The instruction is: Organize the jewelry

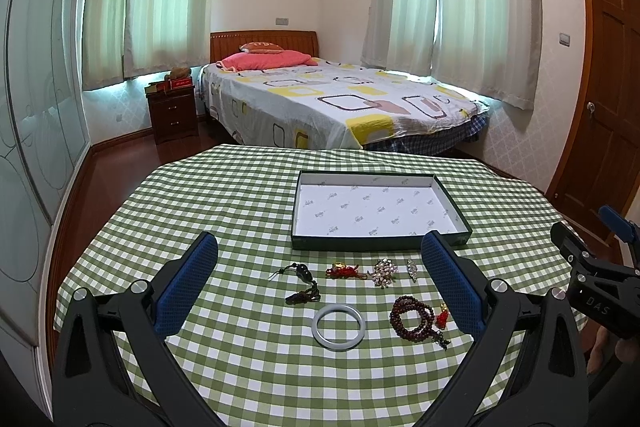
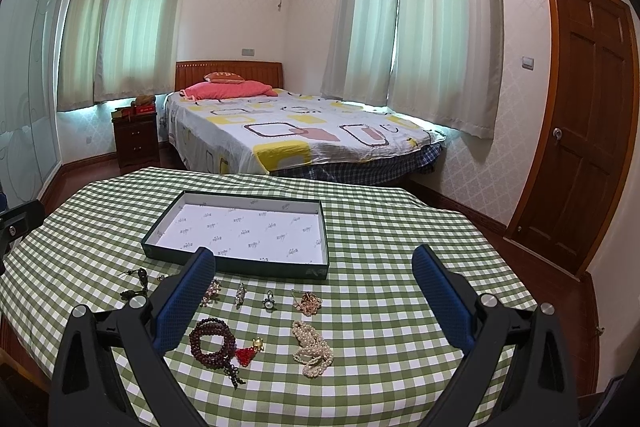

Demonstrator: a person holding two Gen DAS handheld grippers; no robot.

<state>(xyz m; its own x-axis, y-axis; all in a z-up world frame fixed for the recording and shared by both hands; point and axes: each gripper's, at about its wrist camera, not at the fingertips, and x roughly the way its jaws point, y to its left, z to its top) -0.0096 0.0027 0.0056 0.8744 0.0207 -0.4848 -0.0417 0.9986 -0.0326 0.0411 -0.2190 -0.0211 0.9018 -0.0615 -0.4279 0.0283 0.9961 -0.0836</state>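
A shallow dark-green box (image 1: 380,240) (image 2: 236,261) with a white printed lining lies empty on the checked table. In front of it lie a pale bangle (image 1: 339,327), dark red prayer beads (image 1: 412,317) (image 2: 210,341) with a red tassel (image 2: 246,354), a dark cord charm (image 1: 303,281), a red-and-gold knot (image 1: 344,271), a crystal brooch (image 1: 383,271), a pearl necklace (image 2: 312,349), a pink bead cluster (image 2: 308,302) and a ring (image 2: 269,302). My left gripper (image 1: 320,259) hovers open above the bangle. My right gripper (image 2: 314,277) hovers open above the pearls. Neither holds anything.
The table wears a green-and-white checked cloth (image 1: 240,211). The right gripper's black body (image 1: 592,283) shows at the left view's right edge. Behind the table stand a bed (image 1: 340,99), a dark nightstand (image 1: 172,113), curtained windows and a wooden door (image 2: 580,123).
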